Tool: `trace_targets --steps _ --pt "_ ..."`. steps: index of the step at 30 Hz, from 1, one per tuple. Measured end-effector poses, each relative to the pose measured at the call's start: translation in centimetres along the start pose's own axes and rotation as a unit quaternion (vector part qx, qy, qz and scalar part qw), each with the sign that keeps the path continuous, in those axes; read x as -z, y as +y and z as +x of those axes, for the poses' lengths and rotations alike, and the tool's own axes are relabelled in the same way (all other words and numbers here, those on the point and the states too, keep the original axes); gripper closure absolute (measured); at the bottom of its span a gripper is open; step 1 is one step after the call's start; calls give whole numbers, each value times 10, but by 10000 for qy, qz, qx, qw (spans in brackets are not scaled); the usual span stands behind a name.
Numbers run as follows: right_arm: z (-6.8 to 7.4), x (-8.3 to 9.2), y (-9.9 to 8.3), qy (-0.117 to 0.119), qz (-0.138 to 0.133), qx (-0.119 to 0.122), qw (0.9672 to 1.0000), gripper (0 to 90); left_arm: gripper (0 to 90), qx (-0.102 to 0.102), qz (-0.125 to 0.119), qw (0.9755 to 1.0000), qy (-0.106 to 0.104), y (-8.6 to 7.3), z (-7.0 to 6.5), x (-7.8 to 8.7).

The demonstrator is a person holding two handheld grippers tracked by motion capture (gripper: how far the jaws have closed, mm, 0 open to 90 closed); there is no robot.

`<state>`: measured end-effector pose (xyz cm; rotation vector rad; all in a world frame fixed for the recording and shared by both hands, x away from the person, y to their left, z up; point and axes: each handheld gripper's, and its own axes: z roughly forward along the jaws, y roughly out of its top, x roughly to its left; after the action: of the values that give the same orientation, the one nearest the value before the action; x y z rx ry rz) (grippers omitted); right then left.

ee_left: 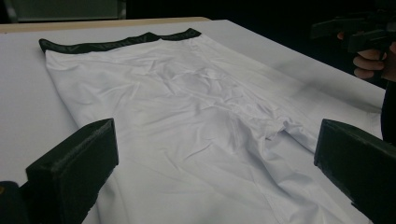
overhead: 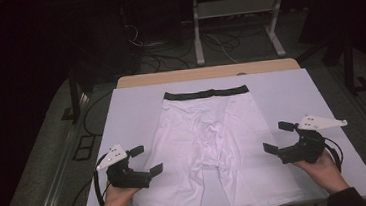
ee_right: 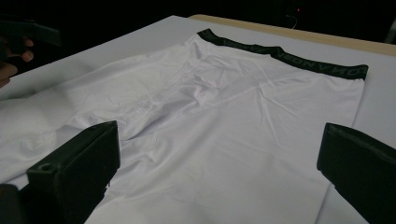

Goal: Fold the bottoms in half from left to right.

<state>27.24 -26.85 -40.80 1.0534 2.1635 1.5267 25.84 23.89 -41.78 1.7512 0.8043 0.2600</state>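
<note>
The white shorts [overhead: 210, 151] lie flat mid-table, long axis running from the black waistband [overhead: 205, 93] at the far edge toward the person; left gripper [overhead: 146, 160] and right gripper [overhead: 276, 137], jaws wide and empty, flank the legs, about equally near.

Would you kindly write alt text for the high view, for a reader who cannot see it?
White shorts with a black waistband lie flat on a white table, legs toward the person. The left tool and right tool, both open, flank the legs without touching.
</note>
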Motion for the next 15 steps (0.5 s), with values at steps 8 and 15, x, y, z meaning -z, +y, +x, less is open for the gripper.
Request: trace_targets --steps 8,15 --pt "2 -6 10 49 -38 80 9999 0 0 0 10 10000 -14 0 0 -1" --pt "3 -14 14 87 -11 126 9999 0 0 -2 7 10000 -4 0 0 -1"
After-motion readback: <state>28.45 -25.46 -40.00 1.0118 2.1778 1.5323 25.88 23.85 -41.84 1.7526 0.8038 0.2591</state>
